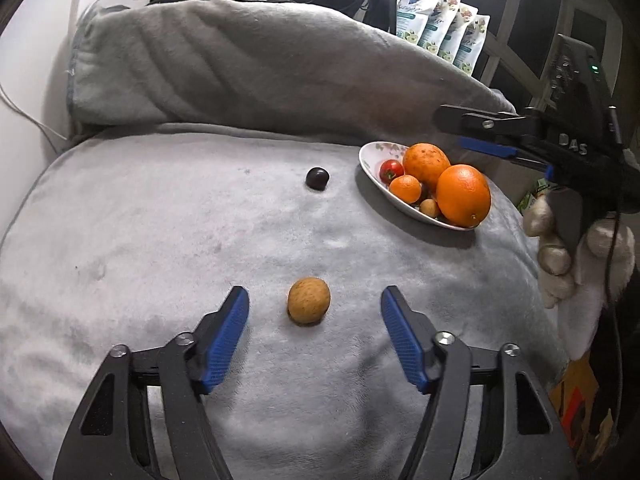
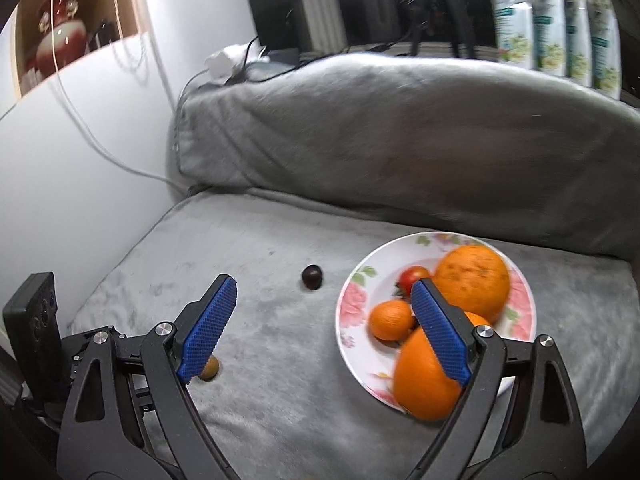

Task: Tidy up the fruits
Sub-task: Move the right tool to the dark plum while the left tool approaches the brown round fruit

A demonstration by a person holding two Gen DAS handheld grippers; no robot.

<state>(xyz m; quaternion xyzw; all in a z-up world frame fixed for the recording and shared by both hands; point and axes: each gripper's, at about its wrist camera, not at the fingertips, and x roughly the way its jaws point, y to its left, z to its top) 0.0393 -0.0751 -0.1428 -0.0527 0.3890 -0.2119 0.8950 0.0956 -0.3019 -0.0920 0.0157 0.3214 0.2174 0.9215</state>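
Observation:
A small tan round fruit [image 1: 309, 300] lies on the grey blanket, just ahead of and between the fingers of my open, empty left gripper [image 1: 315, 296]; it also shows in the right wrist view [image 2: 209, 367], partly hidden by a finger. A dark plum-like fruit [image 1: 317, 178] [image 2: 312, 277] lies farther back. A floral plate [image 1: 372, 160] [image 2: 354, 304] holds a large orange [image 1: 463, 195] [image 2: 424, 376], a speckled orange fruit [image 1: 425, 163] [image 2: 472, 278], a mandarin [image 1: 405, 189] [image 2: 391, 319], a tomato [image 1: 391, 171] [image 2: 414, 276] and a small tan fruit [image 1: 429, 207]. My right gripper [image 2: 324, 286] is open and empty above the plate's left edge; it also shows in the left wrist view [image 1: 452, 130].
The grey blanket [image 1: 160, 240] covers a cushioned seat with a raised backrest [image 2: 400, 128] behind. A white wall and cable [image 2: 80, 128] stand at the left. Several pouches [image 1: 444, 24] and a tripod [image 2: 436, 4] are behind the backrest. The seat's edge drops off at right.

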